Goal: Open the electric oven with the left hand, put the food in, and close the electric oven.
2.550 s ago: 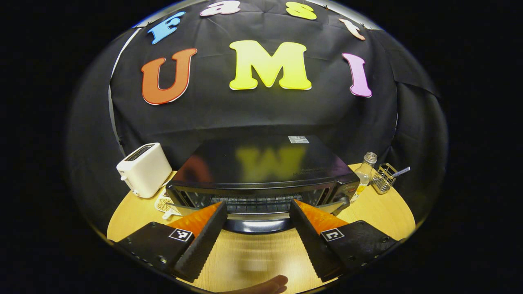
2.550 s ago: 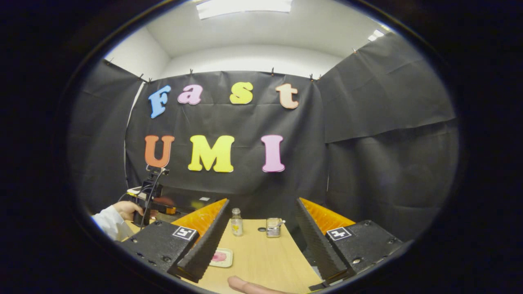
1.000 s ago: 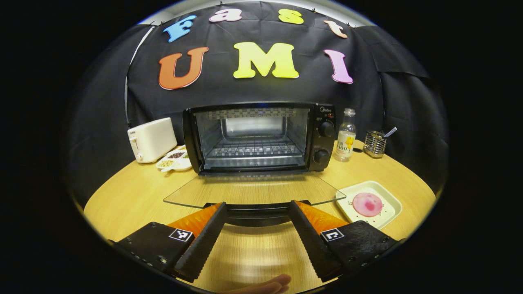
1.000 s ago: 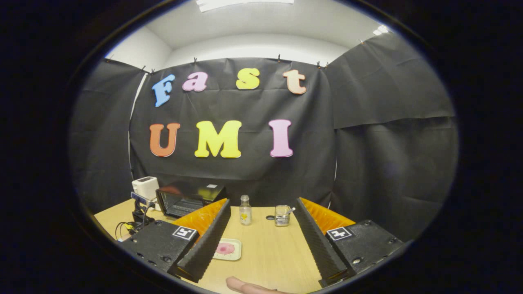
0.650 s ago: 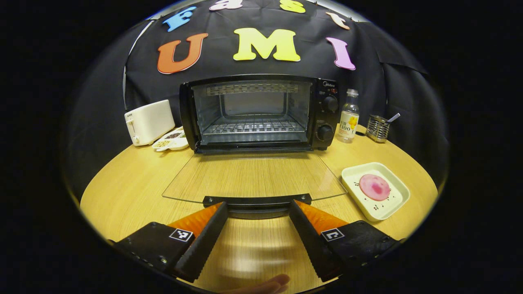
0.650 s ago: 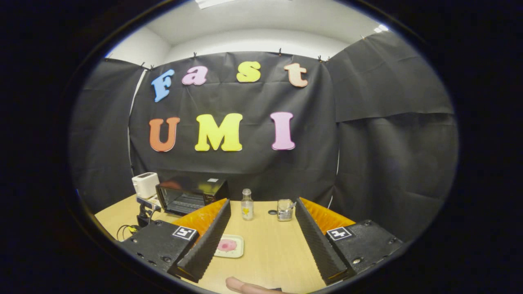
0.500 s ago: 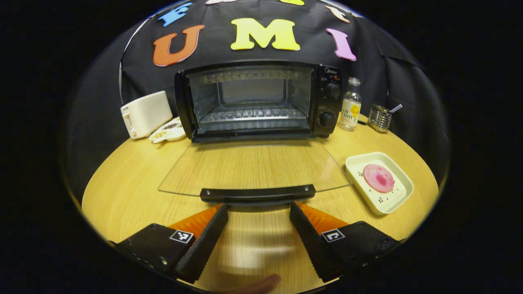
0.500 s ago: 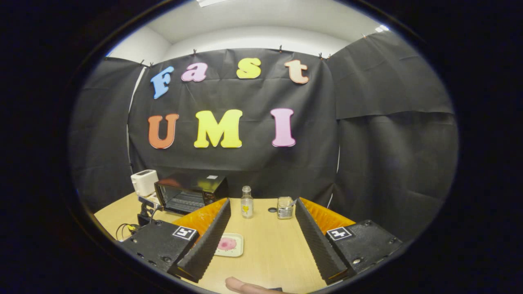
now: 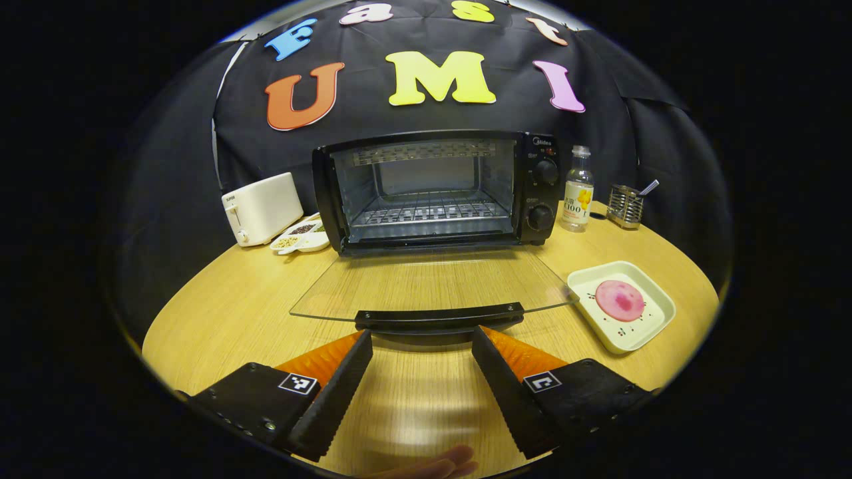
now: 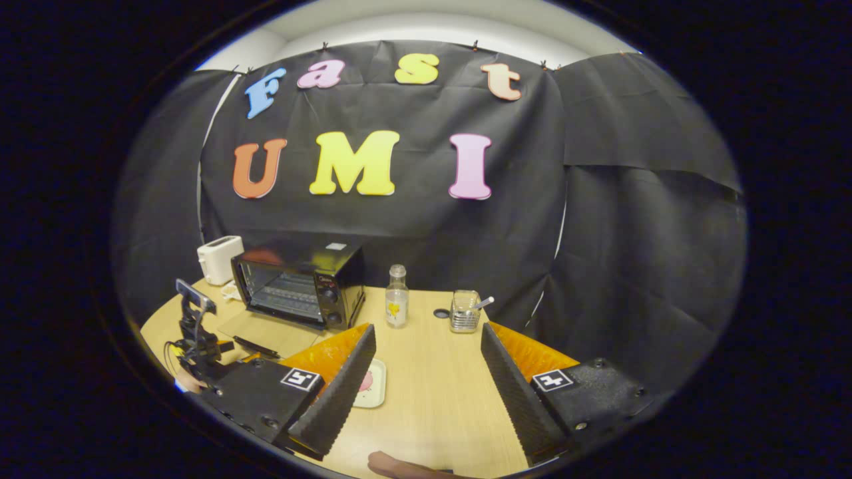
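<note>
— Where does your oven stand?

— Your electric oven (image 9: 439, 189) sits at the back of the round wooden table (image 9: 233, 313), against the black cloth wall. Its glass door (image 9: 432, 286) lies folded down flat, with the black handle (image 9: 439, 318) just ahead of your left gripper (image 9: 422, 346), not touching it. The wire rack (image 9: 426, 209) inside is bare.

— And the food?

— The pink slice (image 9: 620, 300) lies in a pale square dish (image 9: 655, 326) to the right of the door, near its corner. From your right gripper (image 10: 428, 342) the same dish (image 10: 377, 392) peeks out beside the left finger.

— How are the claws?

— Both are spread wide and hold nothing.

— What else is on the table?

— A white toaster (image 9: 261, 208) and a small dish of grains (image 9: 299, 236) to the oven's left; a clear bottle (image 9: 578, 198) and a wire holder (image 9: 624, 206) to its right. In the right gripper view, a white ceiling shows above the cloth.

— Any writing?

— There is a small mark above the oven's knobs (image 9: 544, 171) and a label on the bottle, both too small to read surely.
</note>
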`<action>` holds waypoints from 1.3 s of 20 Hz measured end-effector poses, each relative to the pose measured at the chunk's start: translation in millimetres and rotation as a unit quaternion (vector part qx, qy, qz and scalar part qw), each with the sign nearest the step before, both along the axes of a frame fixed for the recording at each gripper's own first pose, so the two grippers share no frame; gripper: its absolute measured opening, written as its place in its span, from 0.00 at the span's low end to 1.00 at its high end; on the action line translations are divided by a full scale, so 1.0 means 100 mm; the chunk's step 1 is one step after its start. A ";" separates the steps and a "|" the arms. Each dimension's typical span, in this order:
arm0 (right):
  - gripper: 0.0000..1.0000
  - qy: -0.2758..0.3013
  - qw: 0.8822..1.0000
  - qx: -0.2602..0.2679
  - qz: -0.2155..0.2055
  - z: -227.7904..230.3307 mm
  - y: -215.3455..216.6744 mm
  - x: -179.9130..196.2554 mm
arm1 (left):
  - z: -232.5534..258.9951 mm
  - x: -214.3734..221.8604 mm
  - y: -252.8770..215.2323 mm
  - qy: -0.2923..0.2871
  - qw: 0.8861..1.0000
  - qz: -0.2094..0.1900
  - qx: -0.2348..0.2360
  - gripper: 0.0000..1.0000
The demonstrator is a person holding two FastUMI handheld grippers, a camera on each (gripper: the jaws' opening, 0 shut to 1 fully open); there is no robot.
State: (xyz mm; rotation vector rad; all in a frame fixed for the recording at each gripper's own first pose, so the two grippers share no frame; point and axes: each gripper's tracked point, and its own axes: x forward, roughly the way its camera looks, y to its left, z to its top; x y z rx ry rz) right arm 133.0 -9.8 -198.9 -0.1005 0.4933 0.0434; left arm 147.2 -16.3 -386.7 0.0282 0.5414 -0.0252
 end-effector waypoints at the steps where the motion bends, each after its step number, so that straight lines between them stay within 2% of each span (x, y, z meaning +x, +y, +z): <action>1: 1.00 0.018 1.000 -0.004 0.002 -0.12 0.02 0.07 | 0.10 -0.04 -0.02 -0.009 1.000 -0.001 -0.009 0.96; 7: 1.00 0.131 0.991 -0.002 0.027 -0.86 0.21 0.39 | 0.89 -0.26 0.10 -0.088 0.996 0.008 -0.018 0.96; 14: 0.99 0.281 0.958 0.028 0.053 -1.73 0.42 0.50 | 2.05 -0.65 0.17 -0.198 0.979 0.013 -0.044 0.96; 16: 0.92 0.314 0.947 0.036 0.057 -1.93 0.46 0.53 | 2.35 -0.75 0.20 -0.224 0.974 0.009 -0.038 0.96; 18: 0.89 0.350 0.935 0.044 0.051 -2.16 0.45 0.52 | 2.61 -0.84 0.31 -0.255 0.967 0.019 -0.012 0.96; 19: 0.79 0.367 0.928 0.050 0.048 -2.25 0.47 0.52 | 2.74 -0.88 0.33 -0.270 0.963 0.024 -0.001 0.96; 20: 0.77 0.380 0.922 0.056 0.050 -2.34 0.49 0.51 | 2.80 -0.91 0.33 -0.280 0.959 0.028 0.004 0.96; 24: 0.65 0.415 0.903 0.082 0.068 -2.55 0.67 0.48 | 2.93 -1.02 0.23 -0.284 0.958 0.029 -0.016 0.96; 26: 0.43 0.446 0.884 0.096 0.101 -2.61 0.77 0.39 | 2.97 -1.05 0.22 -0.285 0.958 0.025 -0.024 0.96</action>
